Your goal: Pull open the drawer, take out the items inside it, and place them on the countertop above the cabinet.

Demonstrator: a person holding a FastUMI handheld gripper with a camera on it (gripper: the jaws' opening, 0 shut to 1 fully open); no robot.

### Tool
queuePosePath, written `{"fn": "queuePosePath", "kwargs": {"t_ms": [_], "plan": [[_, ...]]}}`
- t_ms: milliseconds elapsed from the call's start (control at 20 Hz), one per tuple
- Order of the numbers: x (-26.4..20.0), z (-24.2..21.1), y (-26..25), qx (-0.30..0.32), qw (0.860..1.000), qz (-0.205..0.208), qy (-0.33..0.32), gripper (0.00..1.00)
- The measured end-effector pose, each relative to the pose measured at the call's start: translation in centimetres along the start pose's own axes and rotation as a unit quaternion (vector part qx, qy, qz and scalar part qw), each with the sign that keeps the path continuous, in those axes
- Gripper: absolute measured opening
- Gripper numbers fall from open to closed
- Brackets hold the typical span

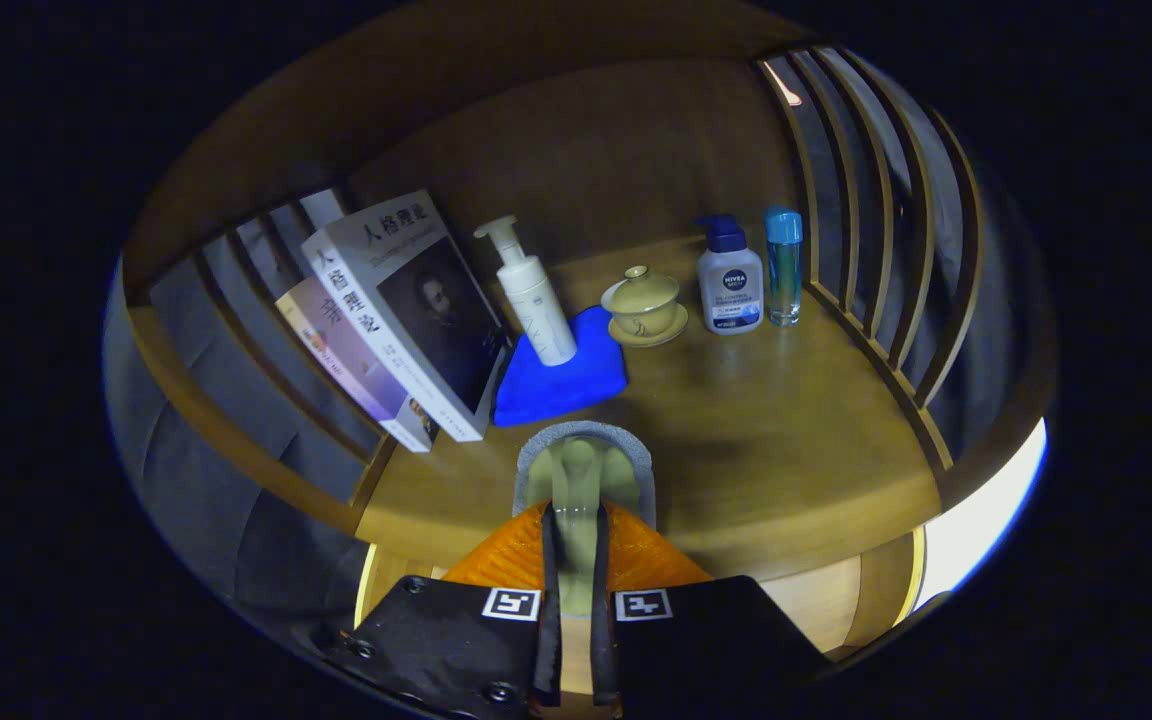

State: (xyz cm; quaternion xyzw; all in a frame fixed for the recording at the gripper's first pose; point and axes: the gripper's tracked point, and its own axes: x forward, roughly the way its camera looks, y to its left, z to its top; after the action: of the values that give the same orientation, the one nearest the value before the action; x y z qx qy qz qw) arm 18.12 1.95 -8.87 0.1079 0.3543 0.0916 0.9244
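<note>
Wooden countertop (786, 440) extends beyond the claw (576, 545); two leaning books (391, 315) ahead-left; blue cloth (561, 385) just ahead, bearing a white pump bottle (534, 295); lidded teacup (644, 305), white lotion bottle (730, 280), blue-capped bottle (783, 265) ahead-right; claw clamped on a pale green object (576, 490), its fingers pressing either side

Can't really tell what the pale green thing (576, 490) pinched between the gripper (573, 540) fingers is. Blue cloth (561, 385) partly hidden under pump bottle (533, 295); rear book (341, 350) mostly covered.
</note>
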Motion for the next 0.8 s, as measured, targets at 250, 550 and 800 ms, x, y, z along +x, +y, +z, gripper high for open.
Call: {"fn": "queuePosePath", "kwargs": {"t_ms": [250, 550, 800], "plan": [[3.8, 1.1, -0.6, 0.026, 0.999, -0.021, 0.026, 0.13], [5.9, 2.5, -1.1, 0.028, 0.998, -0.046, 0.03, 0.16], [7.0, 3.0, -1.3, 0.039, 0.998, -0.053, 0.024, 0.2]]}}
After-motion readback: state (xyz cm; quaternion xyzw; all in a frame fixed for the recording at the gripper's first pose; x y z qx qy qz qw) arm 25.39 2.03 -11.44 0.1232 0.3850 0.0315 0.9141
